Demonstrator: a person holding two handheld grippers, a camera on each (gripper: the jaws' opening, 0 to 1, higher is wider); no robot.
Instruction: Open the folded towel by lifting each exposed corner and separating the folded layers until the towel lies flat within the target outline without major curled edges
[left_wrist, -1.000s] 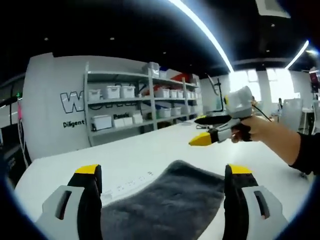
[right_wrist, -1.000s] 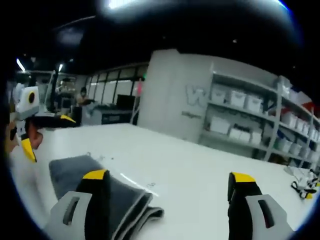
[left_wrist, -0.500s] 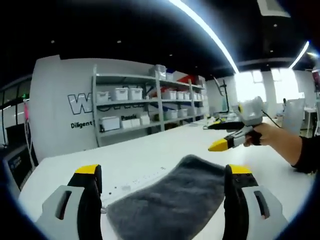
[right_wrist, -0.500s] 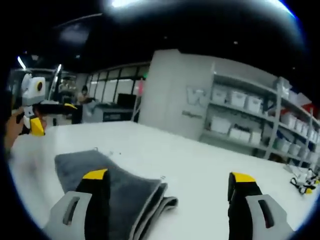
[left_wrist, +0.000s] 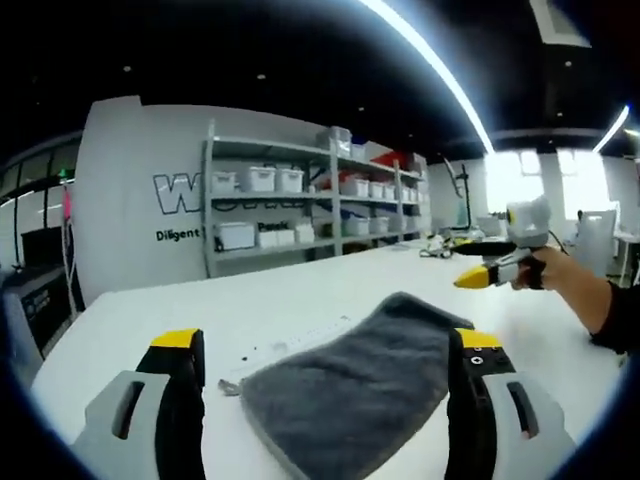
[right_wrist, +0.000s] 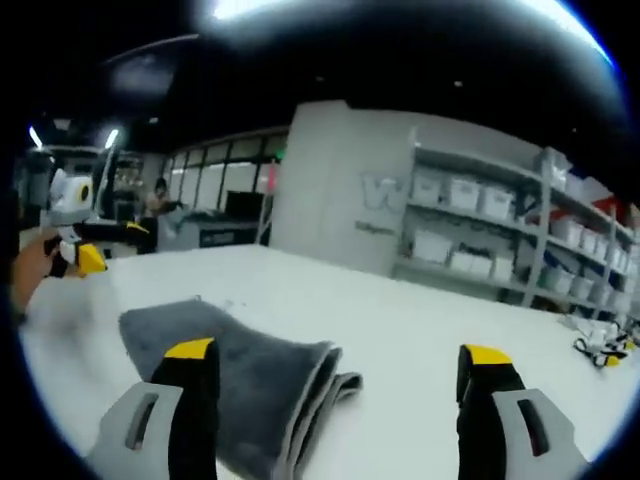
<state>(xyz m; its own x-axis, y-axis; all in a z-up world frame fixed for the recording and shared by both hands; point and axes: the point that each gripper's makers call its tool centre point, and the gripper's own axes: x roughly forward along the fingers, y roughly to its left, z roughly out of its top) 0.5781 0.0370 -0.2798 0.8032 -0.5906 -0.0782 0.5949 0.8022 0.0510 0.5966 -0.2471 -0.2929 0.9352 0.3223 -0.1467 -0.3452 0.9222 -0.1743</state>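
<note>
One grey towel (left_wrist: 355, 385) lies folded on the white table (left_wrist: 300, 295), plush and matte, its nap soft-looking, its corners rounded. In the right gripper view the towel (right_wrist: 240, 375) shows its fold plainly: stacked layers with paler edges bunch at the end nearest the middle of the table, while the upper face lies smooth. A faint printed line or strip of marks runs on the table just beside the towel's far edge in the left gripper view; what it says is too small to tell.

The left gripper (left_wrist: 325, 400) hangs above the near end of the towel, its grey jaws with black pads and yellow tips set wide apart and holding nothing. The right gripper (right_wrist: 338, 400) is likewise spread wide and empty, one jaw over the towel's folded end, the other over bare table. Each gripper shows in the other's view, held in a hand above the table and off to the side of the towel: the right gripper (left_wrist: 490, 272) with its yellow tips together in that small view, the left gripper (right_wrist: 85, 252) too blurred there to judge.

Behind the table stands a metal shelving unit (left_wrist: 300, 205) loaded with white bins, against a pale curved wall bearing dark lettering. Long ceiling light strips (left_wrist: 430, 70) cross a dark ceiling, and bright windows sit at the far side. Some small clutter (right_wrist: 600, 350) rests at the table's far end.
</note>
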